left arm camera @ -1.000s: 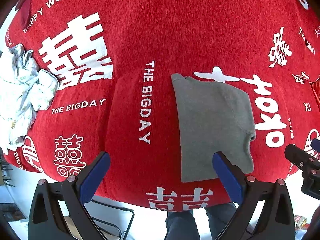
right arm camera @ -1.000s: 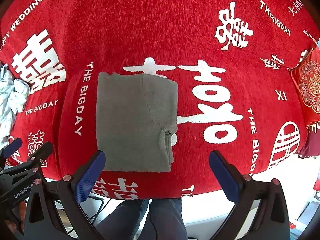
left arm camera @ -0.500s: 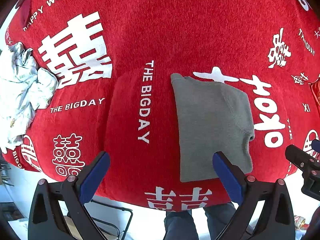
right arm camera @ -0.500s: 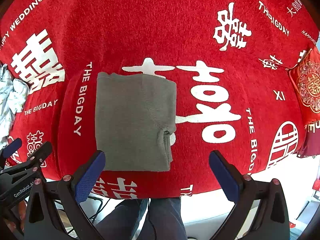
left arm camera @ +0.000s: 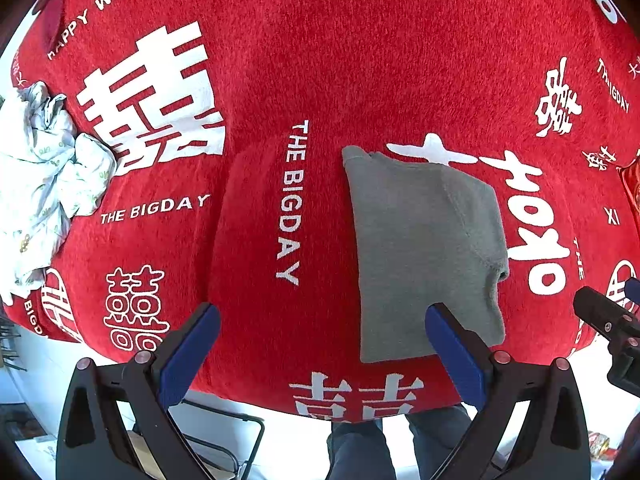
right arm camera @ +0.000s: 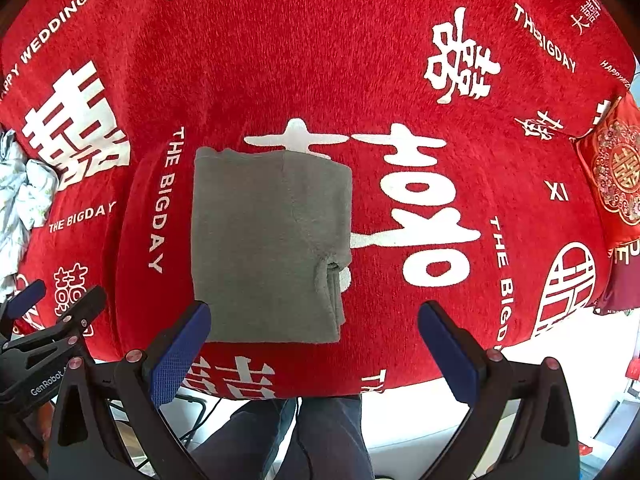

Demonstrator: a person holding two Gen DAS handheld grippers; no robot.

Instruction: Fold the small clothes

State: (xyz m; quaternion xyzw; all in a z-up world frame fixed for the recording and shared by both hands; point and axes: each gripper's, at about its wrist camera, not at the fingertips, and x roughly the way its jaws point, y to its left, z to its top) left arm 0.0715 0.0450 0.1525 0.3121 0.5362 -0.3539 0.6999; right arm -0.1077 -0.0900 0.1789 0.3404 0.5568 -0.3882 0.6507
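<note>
Both my left gripper [left arm camera: 320, 344] and right gripper [right arm camera: 314, 344] hang wide and empty above the near edge of the red cloth [right arm camera: 320, 60], grey garment [right arm camera: 268, 248] folded flat between them; a careless pinch could drag its loose right-side layers apart.

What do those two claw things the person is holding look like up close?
Each is a black plastic frame with triangular cut-outs and small reddish round fasteners. The left gripper and the right gripper each end in two flat fingers faced with textured blue pads. White lettering reading "GenRobot" marks the left one's side. No cables show. The person wears dark trousers.
</note>
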